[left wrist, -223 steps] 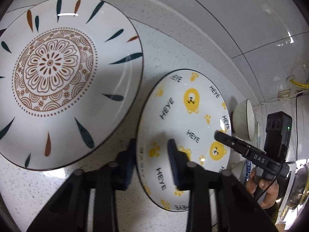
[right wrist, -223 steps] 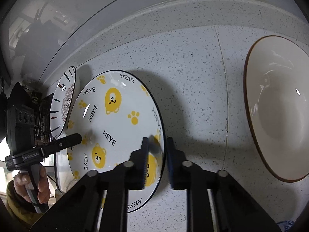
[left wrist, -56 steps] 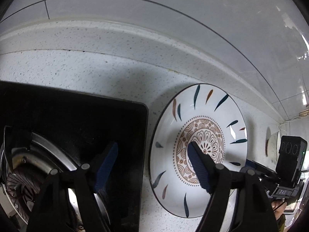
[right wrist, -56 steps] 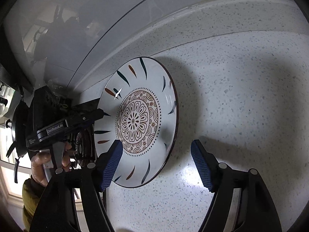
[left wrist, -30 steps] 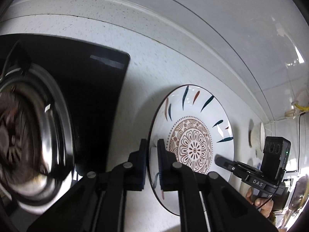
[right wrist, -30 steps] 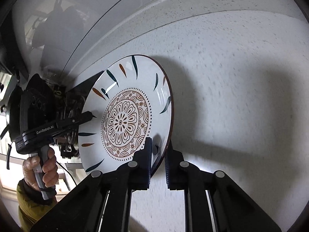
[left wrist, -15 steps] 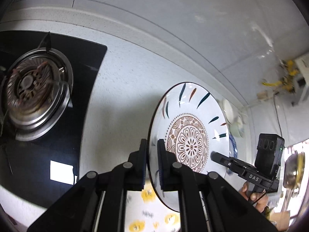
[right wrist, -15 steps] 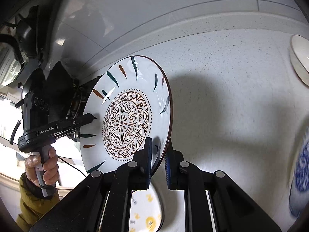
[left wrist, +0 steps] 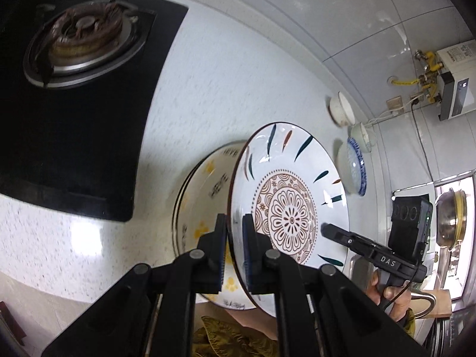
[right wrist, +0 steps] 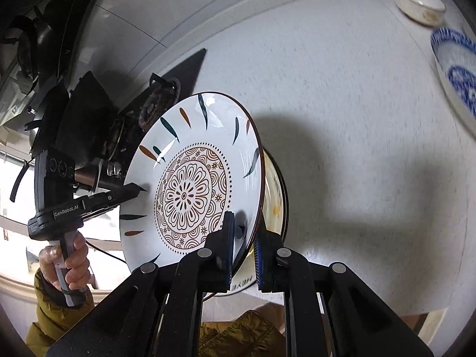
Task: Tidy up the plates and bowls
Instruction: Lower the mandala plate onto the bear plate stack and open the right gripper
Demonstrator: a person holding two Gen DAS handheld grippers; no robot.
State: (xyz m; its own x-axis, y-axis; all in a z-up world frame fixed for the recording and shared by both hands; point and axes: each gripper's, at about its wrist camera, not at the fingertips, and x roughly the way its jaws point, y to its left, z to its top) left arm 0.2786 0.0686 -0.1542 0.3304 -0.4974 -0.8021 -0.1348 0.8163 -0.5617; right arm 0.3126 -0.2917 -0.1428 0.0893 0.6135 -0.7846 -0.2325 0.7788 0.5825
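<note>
Both grippers [left wrist: 233, 253] [right wrist: 244, 253] clamping mandala plate [left wrist: 293, 205] rim — opposite edges

Patterned plate [left wrist: 293, 196] above bear plate [left wrist: 205, 196], stove [left wrist: 80, 68] left, bowls [left wrist: 352, 165] right.

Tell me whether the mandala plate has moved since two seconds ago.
Yes. The mandala plate left its spot beside the stove and is now held above the bear plate.

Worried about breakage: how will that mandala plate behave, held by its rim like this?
The mandala plate looks glazed and glossy, so probably slippery. It seems rigid ceramic, likely chipping if dropped onto the bear plate. Both grippers pinch opposite rims, which should limit tipping.
</note>
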